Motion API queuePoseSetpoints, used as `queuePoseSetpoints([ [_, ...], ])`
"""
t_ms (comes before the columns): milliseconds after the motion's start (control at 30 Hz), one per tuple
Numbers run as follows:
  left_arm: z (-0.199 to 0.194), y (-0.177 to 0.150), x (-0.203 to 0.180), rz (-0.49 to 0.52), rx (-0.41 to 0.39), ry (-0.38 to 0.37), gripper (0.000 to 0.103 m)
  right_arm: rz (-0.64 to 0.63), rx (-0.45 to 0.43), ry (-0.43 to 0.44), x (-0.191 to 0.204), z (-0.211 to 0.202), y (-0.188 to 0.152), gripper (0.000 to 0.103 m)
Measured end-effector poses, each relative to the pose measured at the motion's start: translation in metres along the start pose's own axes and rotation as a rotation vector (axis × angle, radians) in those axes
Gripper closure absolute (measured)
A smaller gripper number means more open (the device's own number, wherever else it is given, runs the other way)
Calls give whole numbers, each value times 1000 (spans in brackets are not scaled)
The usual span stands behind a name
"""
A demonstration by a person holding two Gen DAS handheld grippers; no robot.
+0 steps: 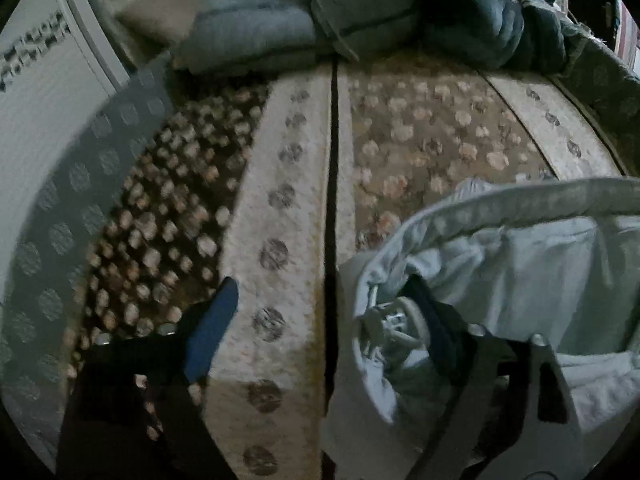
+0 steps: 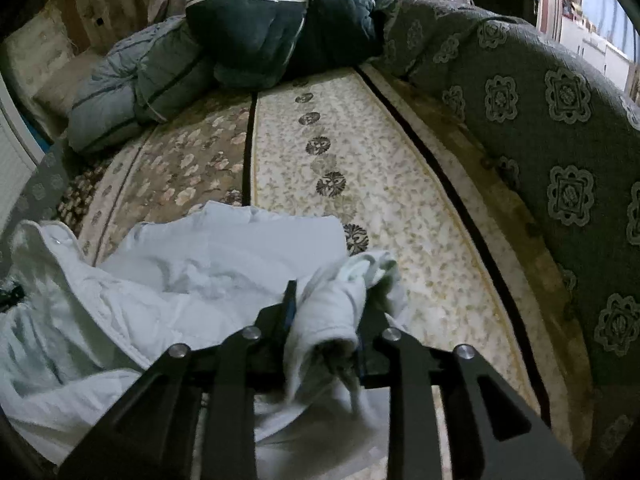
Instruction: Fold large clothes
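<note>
A large white garment (image 2: 180,256) lies crumpled on the patterned carpet (image 2: 360,168). My right gripper (image 2: 326,304) is shut on a bunched fold of the garment, which bulges out between the fingers. In the left wrist view the garment (image 1: 540,272) hangs over the right side of my left gripper (image 1: 324,320). The blue left finger (image 1: 212,336) stands free over the carpet (image 1: 288,208). The other finger is wrapped in cloth, with a snap button beside it. The jaws stand wide apart.
Folded grey and dark blue quilts (image 2: 240,40) are piled at the far end of the carpet. A grey patterned sofa (image 2: 560,140) runs along the right. A white radiator (image 1: 36,128) and a grey patterned cushion (image 1: 80,200) are on the left.
</note>
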State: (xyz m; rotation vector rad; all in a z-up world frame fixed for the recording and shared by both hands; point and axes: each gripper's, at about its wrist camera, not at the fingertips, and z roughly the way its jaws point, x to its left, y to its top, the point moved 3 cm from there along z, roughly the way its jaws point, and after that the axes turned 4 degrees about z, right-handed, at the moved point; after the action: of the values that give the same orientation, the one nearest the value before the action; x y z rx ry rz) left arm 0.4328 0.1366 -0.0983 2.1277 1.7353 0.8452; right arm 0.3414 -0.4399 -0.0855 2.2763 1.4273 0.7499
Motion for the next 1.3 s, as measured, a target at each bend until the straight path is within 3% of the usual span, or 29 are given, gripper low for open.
queuePoseSetpoints([
  [100, -25, 14, -3, -6, -25, -31, 12, 66, 35, 46, -6, -11, 4, 67],
  [200, -54, 28, -8, 13, -71, -7, 9, 111, 77, 85, -11, -24, 8, 61],
  [300, -85, 33, -5, 7, -125, -12, 3, 175, 118, 154, -20, -36, 12, 47],
  [333, -91, 33, -3, 3, -133, -10, 3, 202, 121, 187, -26, -43, 14, 37],
  [500, -110, 14, 22, -42, -140, -14, 3, 186, 2, 103, -44, -79, 24, 15],
  [633, -105, -31, 44, -86, -117, -5, 3, 135, -16, 45, -65, -86, 4, 9],
  [767, -74, -79, 51, -120, -35, -20, 3, 47, -13, -61, -89, -72, -43, 8],
  [933, -38, -129, 43, -110, 54, -41, 3, 40, 6, -34, -106, -54, -91, 8],
  [1033, -29, -138, 31, -88, 39, -88, 3, -8, -32, 16, -96, -50, -102, 8],
  [1167, -27, -135, 13, -47, -40, -158, 3, -118, -148, 60, -74, -50, -104, 8],
  [1300, -12, -125, -7, 7, -66, -180, 3, -186, -142, 92, -55, -33, -98, 8],
])
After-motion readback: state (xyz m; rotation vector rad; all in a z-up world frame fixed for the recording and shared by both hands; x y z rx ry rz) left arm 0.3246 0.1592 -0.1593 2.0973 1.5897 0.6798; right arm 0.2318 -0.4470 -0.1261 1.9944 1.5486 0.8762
